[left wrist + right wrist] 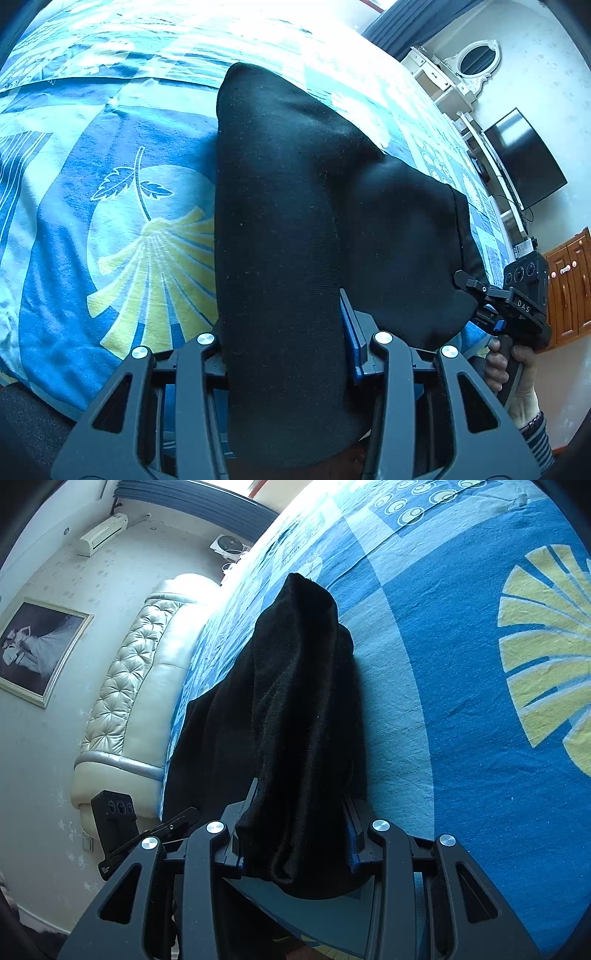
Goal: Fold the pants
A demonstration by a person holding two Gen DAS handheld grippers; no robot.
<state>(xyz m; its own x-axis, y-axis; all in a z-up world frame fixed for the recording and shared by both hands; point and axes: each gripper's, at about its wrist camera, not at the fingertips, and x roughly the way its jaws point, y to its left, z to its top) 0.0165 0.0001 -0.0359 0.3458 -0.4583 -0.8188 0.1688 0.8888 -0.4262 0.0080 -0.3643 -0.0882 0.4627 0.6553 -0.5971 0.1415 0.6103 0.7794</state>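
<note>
— Jaws first: how wide, and what's in them?

— My left gripper is closed partway onto a thick bunch of the black pants; cloth fills the whole gap between the fingers, with one blue pad showing against it. My right gripper is the same, fingers pressed in on a gathered fold of the pants.

— Where do the pants sit relative to your grippers?

— They run forward from each grip and drape down onto the blue patterned bedspread. From my left wrist camera, the fabric spreads out to the right, and its hemmed edge reaches my right gripper, which pinches it there. From my right wrist camera, the cloth rises in a dark hump ahead, and more hangs off to the left toward the padded headboard.

— And your hands?

— My right hand wraps the handle below the right gripper, striped cuff at the wrist. I cannot see my left hand in either view.
</note>
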